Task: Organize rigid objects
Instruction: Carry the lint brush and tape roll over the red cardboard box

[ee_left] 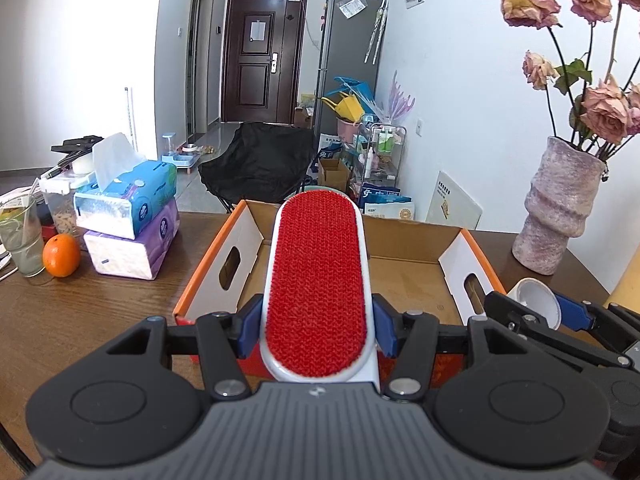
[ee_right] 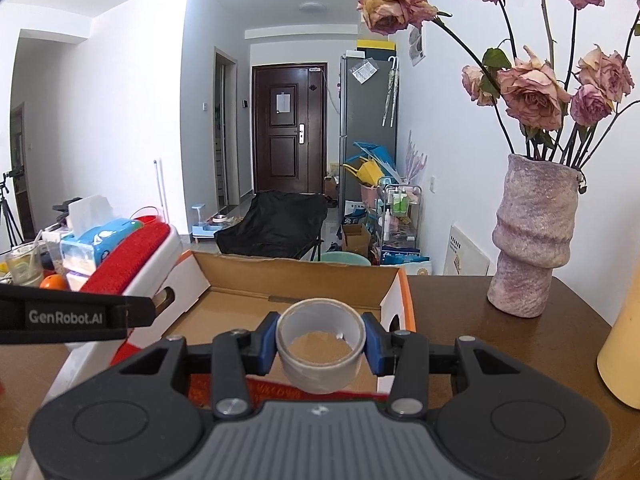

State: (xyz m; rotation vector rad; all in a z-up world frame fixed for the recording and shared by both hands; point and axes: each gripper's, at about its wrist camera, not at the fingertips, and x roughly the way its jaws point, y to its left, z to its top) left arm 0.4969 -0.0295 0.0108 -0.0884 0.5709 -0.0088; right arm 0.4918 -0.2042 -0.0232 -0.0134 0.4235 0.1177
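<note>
Mid-task: the left hand-held gripper is clamped on a red-faced lint brush, and the right hand-held gripper is clamped on a roll of tape. Both are held at the near edge of the open cardboard box on the tabletop. The visible box floor appears bare, so both items probably remain to be deposited.

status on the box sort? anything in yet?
Done: nothing visible in the cardboard box yet; its floor looks bare. In hand: the left hand-held gripper clamps a red lint brush, the right hand-held gripper a tape roll, both held over the box's near edge. Left: release both inside.
</note>
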